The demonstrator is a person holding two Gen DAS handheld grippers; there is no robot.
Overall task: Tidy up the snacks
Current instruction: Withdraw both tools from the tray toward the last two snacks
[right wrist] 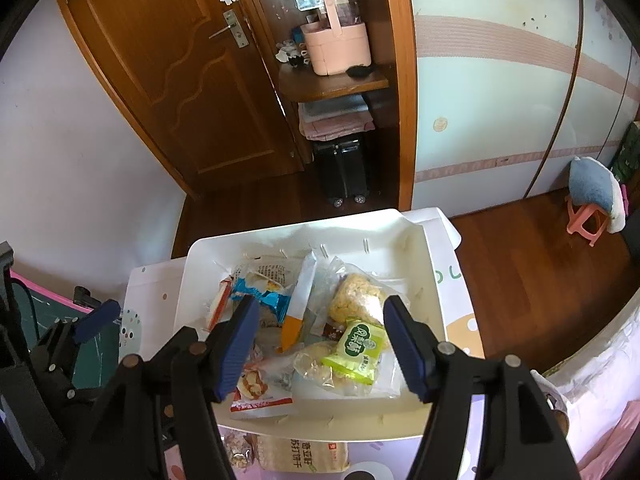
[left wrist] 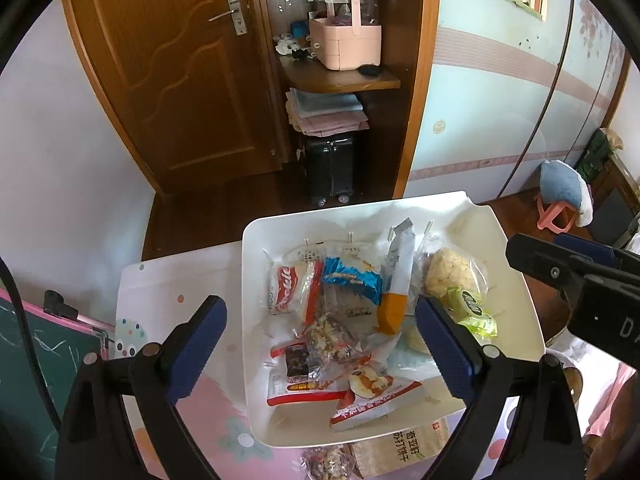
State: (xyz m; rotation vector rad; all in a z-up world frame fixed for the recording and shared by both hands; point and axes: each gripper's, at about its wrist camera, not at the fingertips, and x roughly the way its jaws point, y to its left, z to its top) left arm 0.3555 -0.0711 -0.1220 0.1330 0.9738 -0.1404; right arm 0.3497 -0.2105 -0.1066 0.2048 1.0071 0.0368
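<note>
A white bin (left wrist: 256, 320) (right wrist: 428, 280) on the small table holds several wrapped snacks: a red-and-white pack (left wrist: 290, 286), a blue pack (left wrist: 352, 278) (right wrist: 266, 298), an orange-tipped sachet (left wrist: 394, 280) (right wrist: 298, 308), a green pack (left wrist: 474, 312) (right wrist: 356, 352) and a clear bag with a puffed rice cake (left wrist: 448, 270) (right wrist: 358, 294). My left gripper (left wrist: 322, 328) is open and empty above the bin's near side. My right gripper (right wrist: 320, 334) is open and empty above the bin, over the green pack; it also shows in the left wrist view (left wrist: 576, 276).
A beige cracker pack (left wrist: 394, 450) (right wrist: 300, 454) and a clear nut-bar pack (left wrist: 330, 464) lie on the table in front of the bin. A chalkboard (left wrist: 32, 356) stands left. A wooden door (left wrist: 180, 80), shelf with pink basket (left wrist: 346, 40), black suitcase (left wrist: 330, 168) and pink stool (right wrist: 588, 220) are beyond.
</note>
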